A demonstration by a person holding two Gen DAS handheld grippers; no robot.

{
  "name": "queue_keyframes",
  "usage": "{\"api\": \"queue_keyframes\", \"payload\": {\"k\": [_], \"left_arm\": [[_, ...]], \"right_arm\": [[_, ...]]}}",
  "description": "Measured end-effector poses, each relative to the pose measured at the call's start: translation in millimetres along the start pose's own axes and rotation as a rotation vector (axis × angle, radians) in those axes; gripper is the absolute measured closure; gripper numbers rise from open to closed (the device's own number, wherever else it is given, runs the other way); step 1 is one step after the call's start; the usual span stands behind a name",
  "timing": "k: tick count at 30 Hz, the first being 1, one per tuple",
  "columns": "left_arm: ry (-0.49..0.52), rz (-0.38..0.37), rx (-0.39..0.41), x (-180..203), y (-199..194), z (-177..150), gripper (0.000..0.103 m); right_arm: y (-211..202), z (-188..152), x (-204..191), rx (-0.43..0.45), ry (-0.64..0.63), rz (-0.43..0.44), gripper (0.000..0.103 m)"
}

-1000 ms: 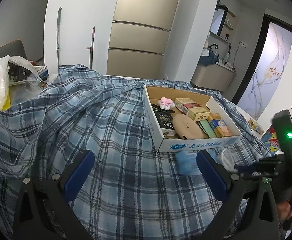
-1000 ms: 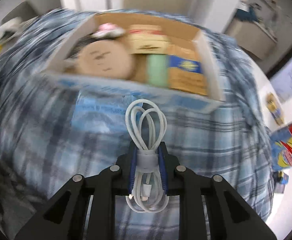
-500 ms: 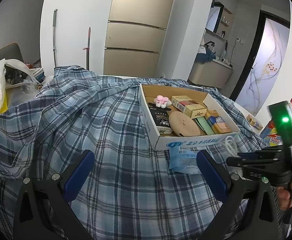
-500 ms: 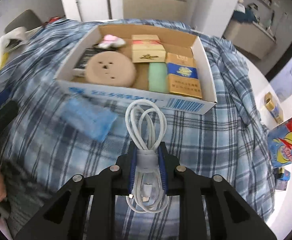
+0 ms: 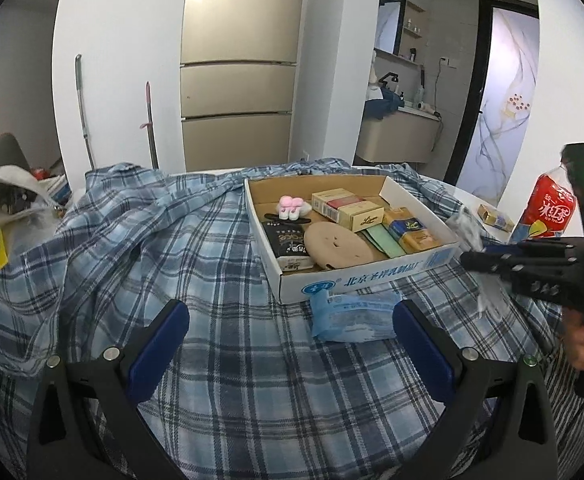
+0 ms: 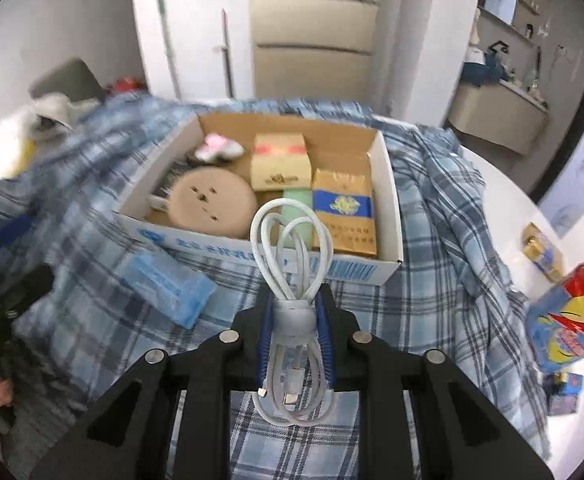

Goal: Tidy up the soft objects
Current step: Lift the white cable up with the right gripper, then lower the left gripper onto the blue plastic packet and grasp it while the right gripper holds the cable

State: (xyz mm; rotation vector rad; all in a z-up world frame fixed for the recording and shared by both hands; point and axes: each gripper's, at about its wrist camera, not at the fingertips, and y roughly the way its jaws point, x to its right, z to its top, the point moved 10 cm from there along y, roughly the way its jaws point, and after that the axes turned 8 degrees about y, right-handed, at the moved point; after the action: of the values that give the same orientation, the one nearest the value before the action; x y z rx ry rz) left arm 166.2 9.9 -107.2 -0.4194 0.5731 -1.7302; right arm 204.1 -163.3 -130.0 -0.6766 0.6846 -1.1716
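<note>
— What do you see past your left gripper (image 5: pixel 290 330)?
— Its jaws stand wide apart over the plaid cloth (image 5: pixel 132 248). A blue packet (image 5: pixel 352 314) lies between the pads, touching the box (image 5: pixel 356 276).
— And to your right?
— The right gripper (image 5: pixel 468 258), beside a red bottle (image 5: pixel 548 210).

Our left wrist cam looks fwd and slightly down from near the cloth-covered worktop (image 5: pixel 220 360), facing the fridge (image 5: pixel 238 92). Our right wrist cam tilts down more steeply, closer in. Both views share the cardboard box (image 5: pixel 372 276) (image 6: pixel 220 240) and blue packet (image 5: pixel 352 316) (image 6: pixel 168 284).
</note>
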Motion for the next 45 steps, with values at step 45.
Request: {"api": "queue_keyframes", "payload": {"k": [45], "left_arm": [[0.086, 0.017, -0.146, 47, 87, 11, 0.002]], "right_arm": [[-38, 17, 31, 0.349, 0.137, 0.087, 0.083]]}}
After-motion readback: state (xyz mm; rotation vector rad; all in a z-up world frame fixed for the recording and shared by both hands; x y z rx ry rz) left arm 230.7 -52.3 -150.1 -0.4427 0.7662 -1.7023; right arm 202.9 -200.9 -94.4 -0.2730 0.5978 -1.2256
